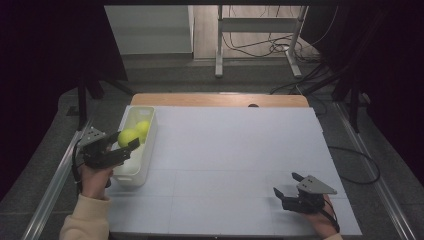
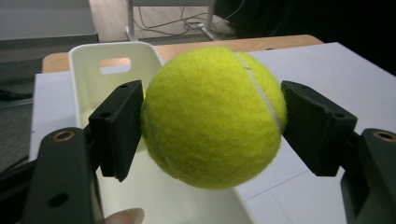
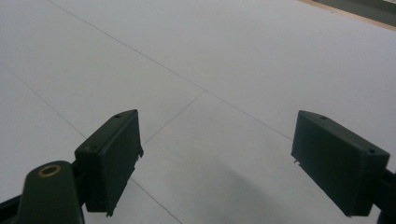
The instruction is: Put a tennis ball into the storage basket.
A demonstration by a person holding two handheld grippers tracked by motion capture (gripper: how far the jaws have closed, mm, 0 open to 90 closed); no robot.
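1. Starting from the near edge of the table (image 1: 225,150), the right gripper (image 1: 286,186) rests low over the white surface. Its jaws stand wide apart and hold nothing; in the right gripper view there is bare white board between them. I judge it is simply waiting, kept out of the way of the other hand.

2. A little farther, at the left side, the left gripper (image 1: 131,142) has its jaws closed on a tennis ball (image 2: 212,116). The two pads press the ball from opposite sides, about at its widest part – this is probably why it sits steady and does not slip.

3. The held ball is above the near half of the white bin (image 1: 131,172), which stands at the left edge of the table. It does not seem to touch the bottom of the bin, so the ball is either going in or coming out; I cannot tell which.

4. Beyond it, inside the bin, lies a second tennis ball (image 1: 144,128), toward the far end. The bin walls keep round things from rolling away – a good reason to collect the balls there.

5. Farthest, behind the table, a metal stand (image 1: 260,30) and loose cables (image 1: 250,47) are on the floor.
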